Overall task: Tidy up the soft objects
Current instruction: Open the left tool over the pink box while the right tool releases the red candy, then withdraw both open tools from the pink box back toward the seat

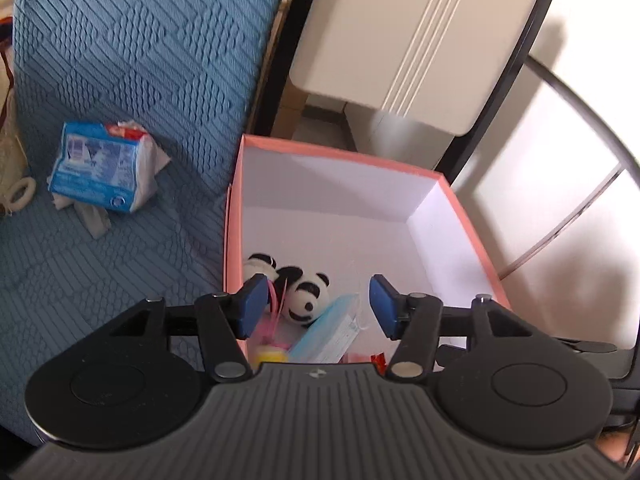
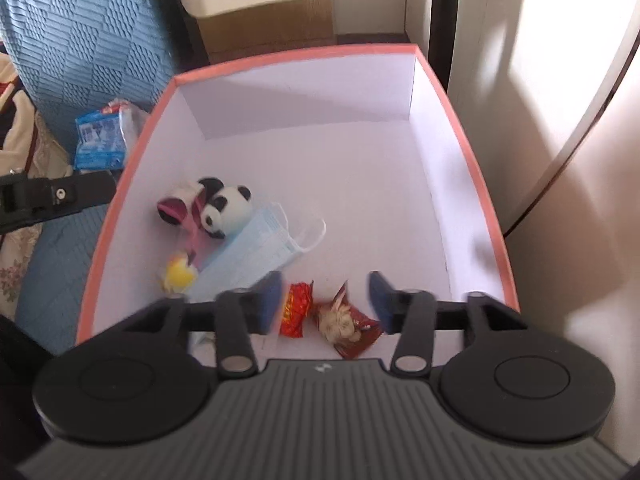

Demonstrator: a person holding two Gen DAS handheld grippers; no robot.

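Both my grippers hang over the pink box [image 2: 472, 168], left [image 1: 316, 306] and right [image 2: 324, 300], jaws spread and pinching nothing. Inside lie a panda [image 2: 226, 210], a blue mask [image 2: 260, 252], a yellow toy [image 2: 178, 274] and two red wrappers [image 2: 296, 308]. A tissue pack [image 1: 94, 170] sits on the blue sofa [image 1: 120, 60].

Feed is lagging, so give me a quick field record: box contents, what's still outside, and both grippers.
box: pink box, open top
inside: panda plush, blue face mask, yellow toy, red wrapper, small pale fluffy toy
outside: tissue pack on blue sofa
left gripper: open, empty
right gripper: open, empty
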